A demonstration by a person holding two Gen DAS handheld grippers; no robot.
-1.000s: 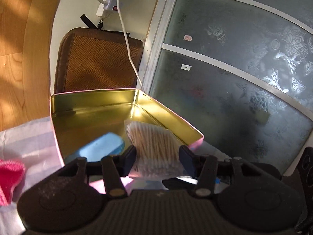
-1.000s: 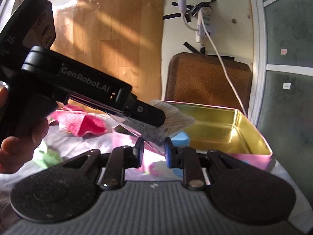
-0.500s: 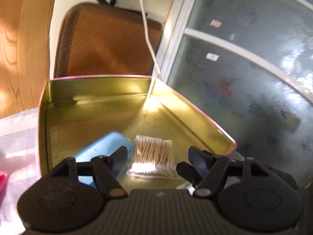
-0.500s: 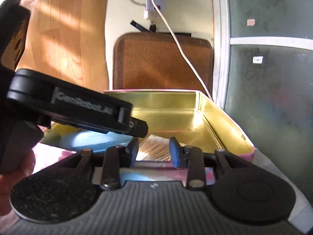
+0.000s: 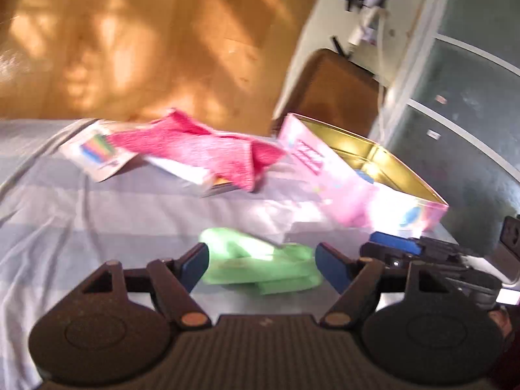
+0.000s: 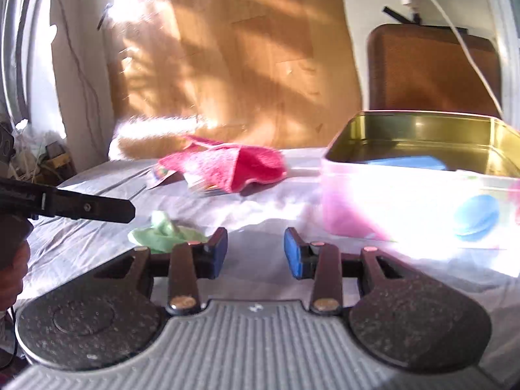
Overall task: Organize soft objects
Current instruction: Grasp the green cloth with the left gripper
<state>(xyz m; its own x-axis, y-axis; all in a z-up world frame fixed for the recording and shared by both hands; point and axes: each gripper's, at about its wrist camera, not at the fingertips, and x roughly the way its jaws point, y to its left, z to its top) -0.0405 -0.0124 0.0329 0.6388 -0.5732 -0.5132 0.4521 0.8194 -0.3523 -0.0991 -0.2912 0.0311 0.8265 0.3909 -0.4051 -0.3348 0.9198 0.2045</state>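
A crumpled green cloth [image 5: 260,265] lies on the pale sheet right in front of my open, empty left gripper [image 5: 261,265], between its fingers in that view. It also shows in the right wrist view [image 6: 164,232], left of my open, empty right gripper [image 6: 255,253]. A pink-red towel [image 5: 208,149] [image 6: 227,165] lies farther back over papers. The pink tin box [image 5: 341,182] [image 6: 419,201] with a gold inside stands at the right and holds a blue sponge [image 6: 409,162]. The left gripper's body [image 6: 74,206] shows at the left of the right wrist view.
A printed card [image 5: 94,154] and a flat booklet [image 5: 195,175] lie under the red towel. A brown chair back [image 6: 432,68] and a white cable [image 6: 461,39] stand behind the box. A wooden panel and frosted glass door are behind the bed.
The bag of cotton swabs was let go into the tin. Both grippers pulled back from the box; the left swung left over the green cloth. Both jaws stand wider open.
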